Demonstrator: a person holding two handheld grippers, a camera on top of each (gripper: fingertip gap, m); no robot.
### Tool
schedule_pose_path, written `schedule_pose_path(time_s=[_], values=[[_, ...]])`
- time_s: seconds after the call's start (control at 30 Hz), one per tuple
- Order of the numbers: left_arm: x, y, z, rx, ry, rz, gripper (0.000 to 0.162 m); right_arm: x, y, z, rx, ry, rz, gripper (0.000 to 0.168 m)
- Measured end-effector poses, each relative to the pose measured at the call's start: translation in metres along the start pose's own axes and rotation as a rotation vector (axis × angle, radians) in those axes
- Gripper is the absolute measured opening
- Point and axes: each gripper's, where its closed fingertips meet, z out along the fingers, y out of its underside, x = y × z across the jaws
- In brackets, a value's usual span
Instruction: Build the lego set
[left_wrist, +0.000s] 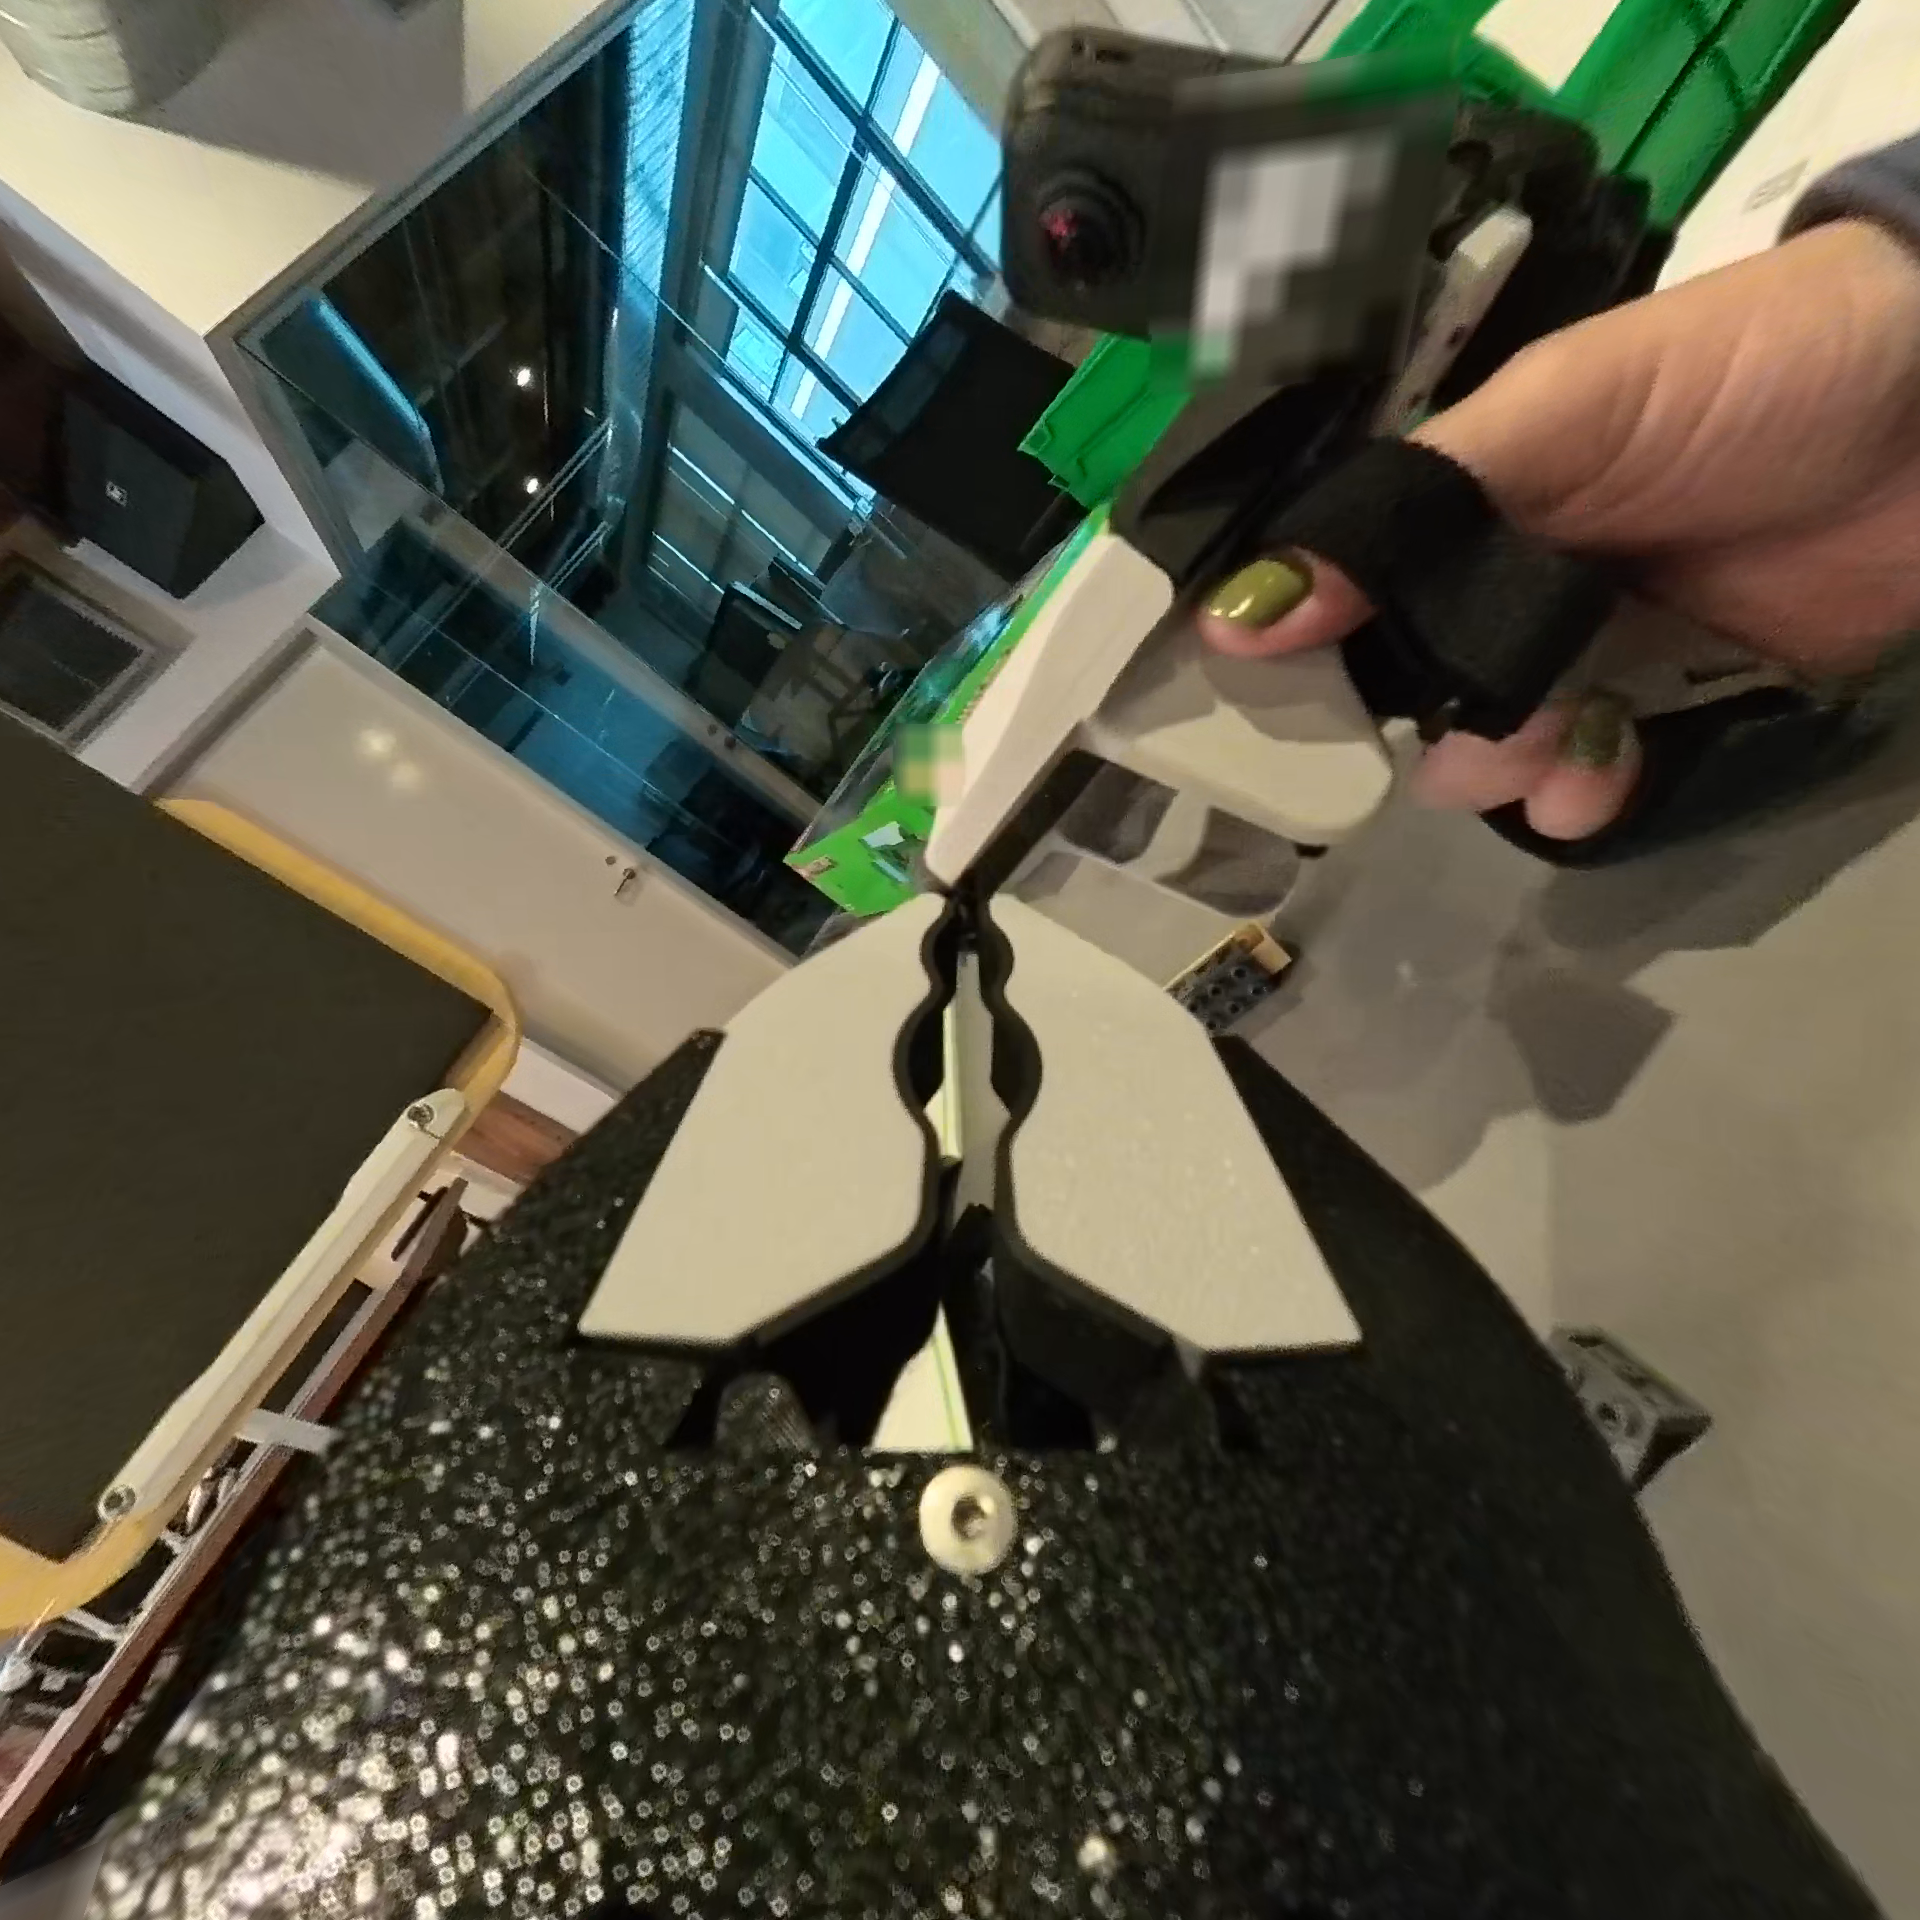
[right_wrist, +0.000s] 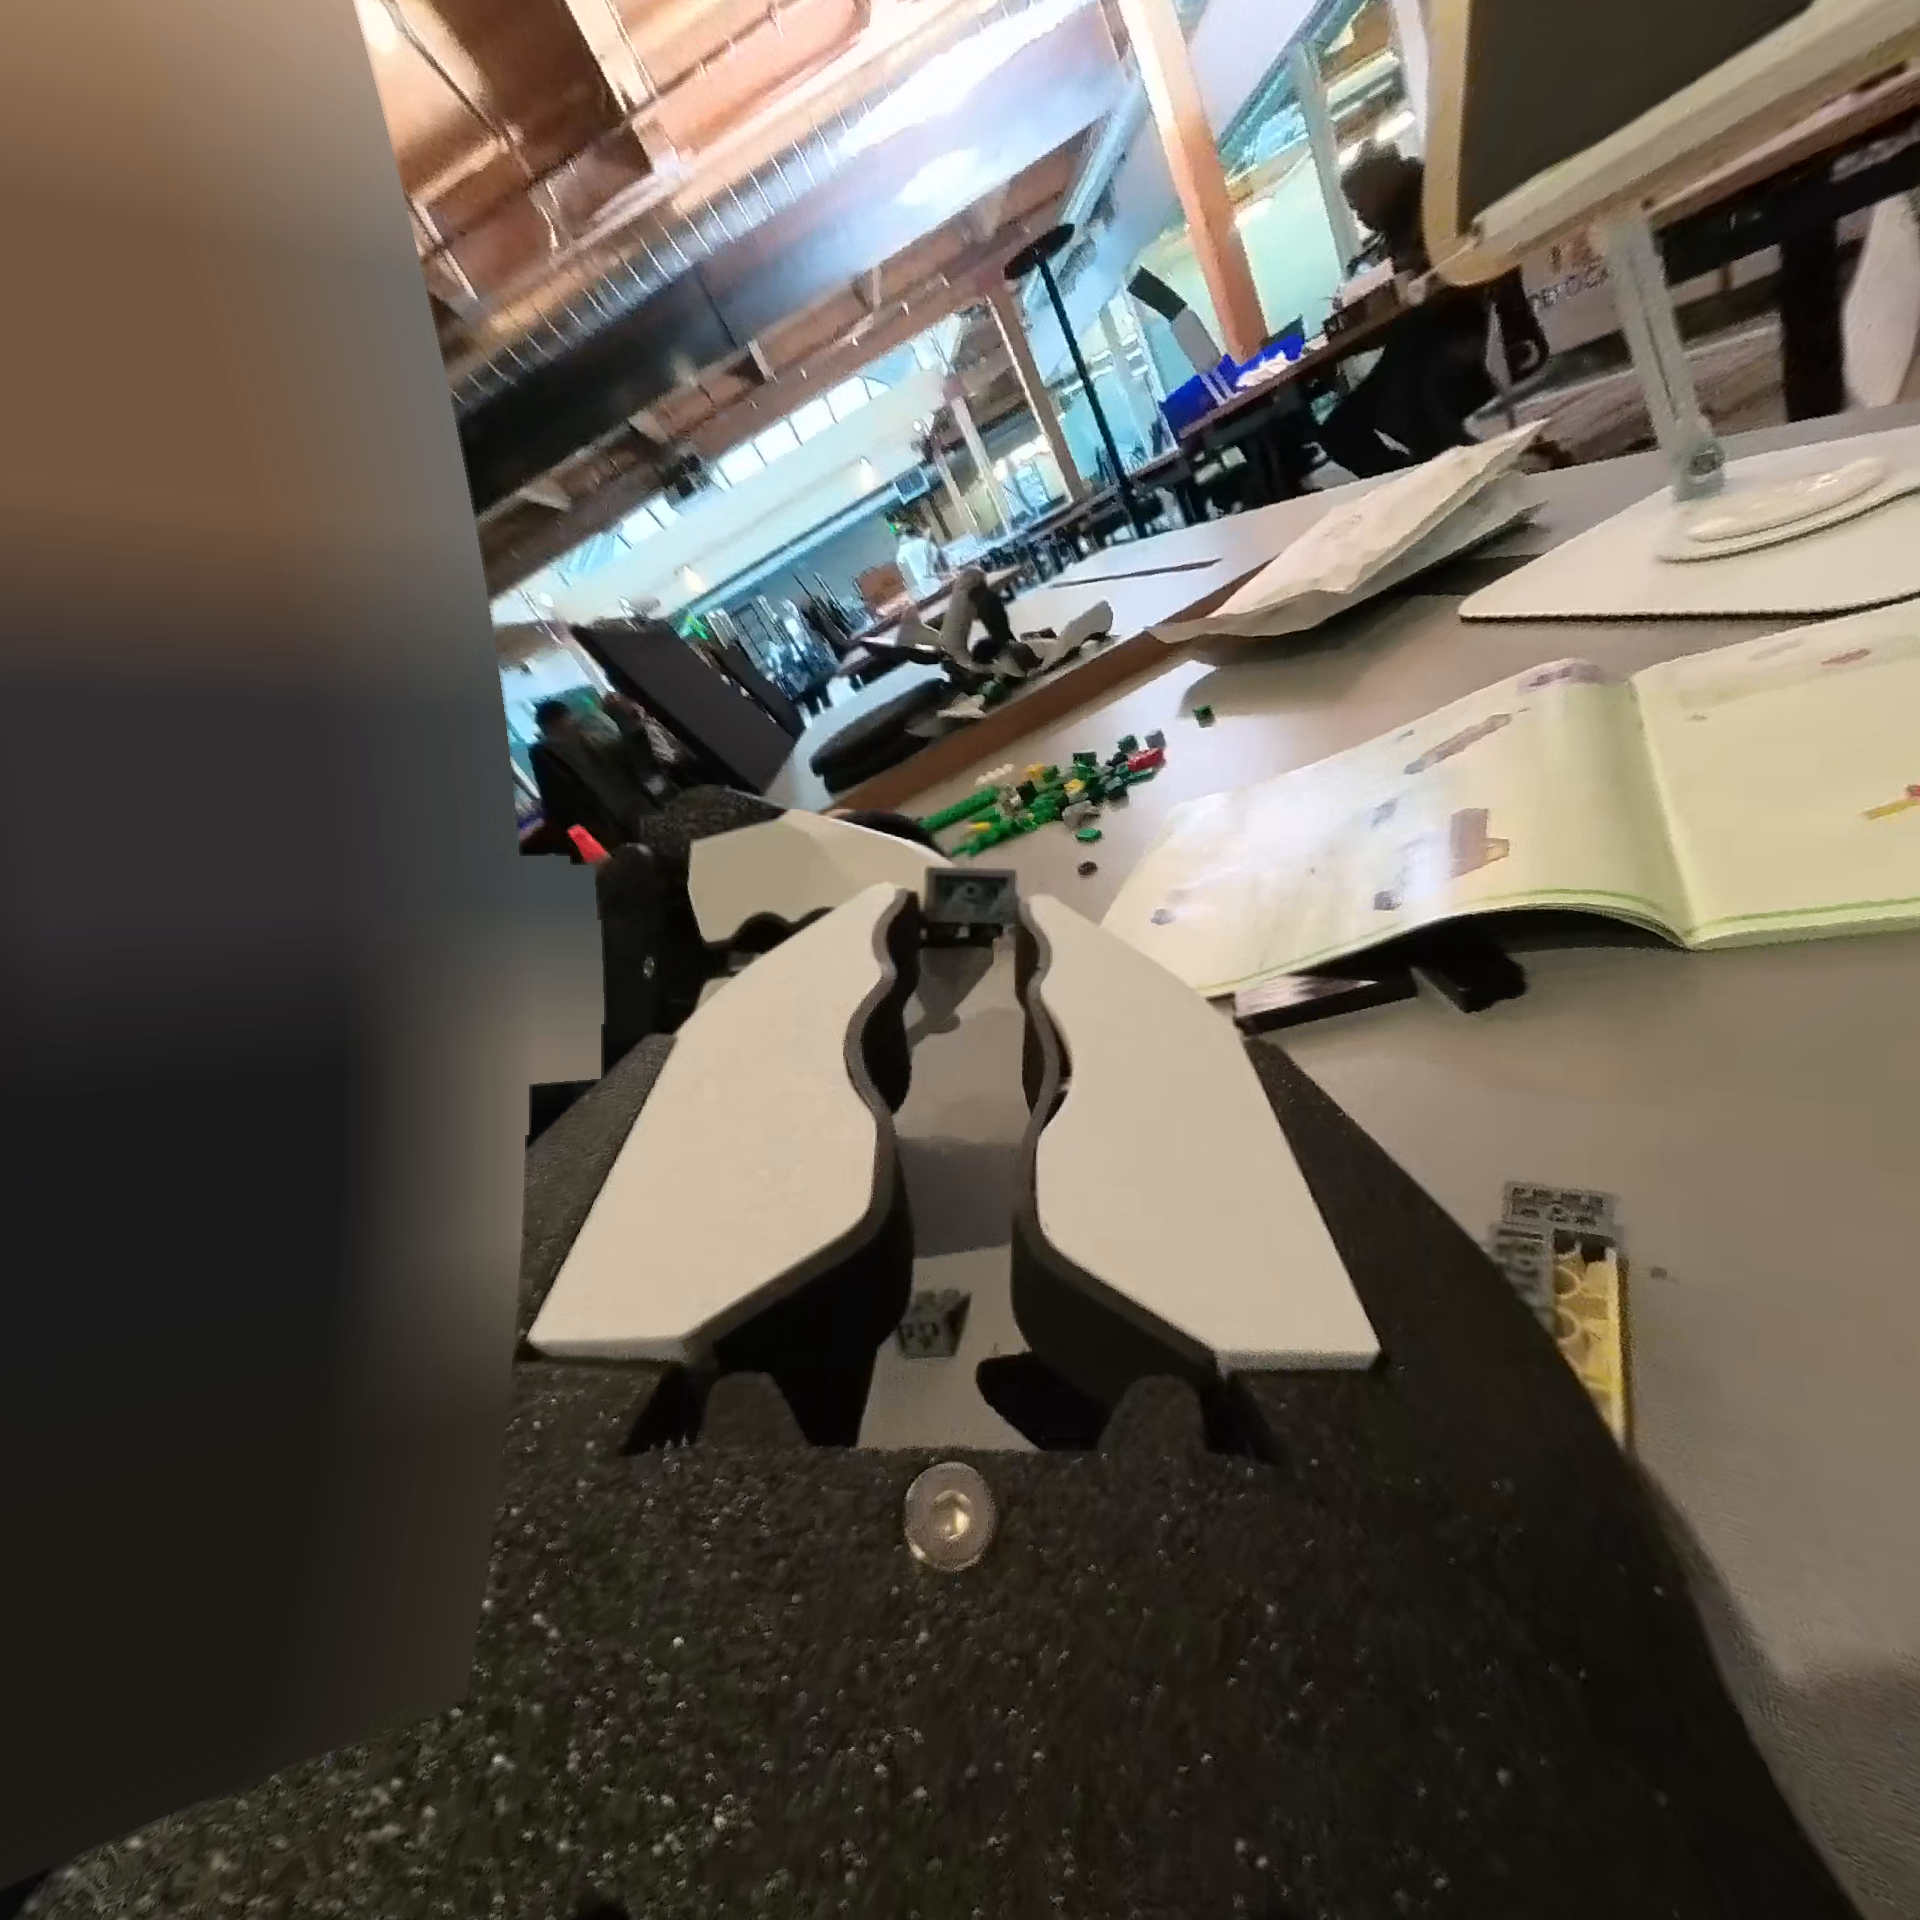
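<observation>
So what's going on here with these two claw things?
A person is building a Lego set using two handheld grippers. The right gripper pinches a small grey brick; the left gripper, tips closed, meets it. Loose pieces and an open instruction booklet lie on the table.

Our left gripper has its fingers pressed together at the tips. Our right gripper meets it tip to tip, jaws slightly parted, seemingly pinching something small. Our right hand wraps its handle, forefinger through the strap.
</observation>
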Motion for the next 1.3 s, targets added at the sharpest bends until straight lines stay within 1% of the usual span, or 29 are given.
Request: schedule_pose_path(time_s=[0.17,0.27,0.3,0.37,0.47,0.53,0.6,0.67,0.73,0.83,0.87,0.9,0.97,1.03,1.1,1.2,1.3], values=[[0.001,0.0,0.0,0.009,0.003,-0.018,0.003,0.001,0.001,0.0,-0.004,0.011,-0.02,0.016],[0.004,0.0,0.0,0.03,0.012,-0.024,0.004,0.002,0.001,-0.003,-0.039,0.04,-0.096,0.016],[0.005,0.001,0.001,0.019,0.019,-0.031,0.007,0.004,-0.003,-0.007,-0.037,0.065,-0.124,0.016],[0.014,0.008,0.006,-0.034,0.079,-0.085,0.027,0.013,-0.017,-0.023,0.001,0.131,-0.172,0.016],[0.032,0.019,0.017,-0.16,0.211,-0.297,0.062,0.035,-0.036,-0.056,0.054,0.291,-0.25,0.016],[0.042,0.023,0.025,-0.236,0.29,-0.452,0.077,0.05,-0.042,-0.075,0.061,0.396,-0.304,0.016],[0.048,0.033,0.033,-0.322,0.322,-0.536,0.084,0.061,-0.043,-0.086,0.052,0.467,-0.351,0.016],[0.055,0.042,0.041,-0.408,0.351,-0.595,0.087,0.067,-0.042,-0.089,0.041,0.492,-0.389,0.016],[0.063,0.049,0.047,-0.464,0.384,-0.652,0.084,0.071,-0.038,-0.088,0.018,0.502,-0.432,0.016],[0.061,0.045,0.053,-0.431,0.4,-0.735,0.067,0.074,-0.031,-0.083,-0.032,0.501,-0.502,0.016],[0.057,0.046,0.055,-0.422,0.391,-0.761,0.067,0.073,-0.031,-0.081,-0.041,0.491,-0.524,0.016],[0.055,0.049,0.056,-0.434,0.379,-0.773,0.071,0.073,-0.03,-0.079,-0.048,0.485,-0.549,0.016],[0.056,0.06,0.057,-0.499,0.373,-0.775,0.081,0.074,-0.03,-0.077,-0.064,0.483,-0.588,0.016],[0.065,0.068,0.057,-0.561,0.389,-0.778,0.085,0.076,-0.029,-0.075,-0.076,0.475,-0.608,0.016],[0.067,0.07,0.058,-0.58,0.383,-0.766,0.083,0.077,-0.029,-0.073,-0.086,0.463,-0.615,0.016],[0.065,0.069,0.063,-0.577,0.348,-0.754,0.075,0.077,-0.026,-0.069,-0.103,0.444,-0.622,0.016],[0.069,0.075,0.065,-0.634,0.339,-0.721,0.075,0.077,-0.027,-0.07,-0.095,0.443,-0.618,0.016]])
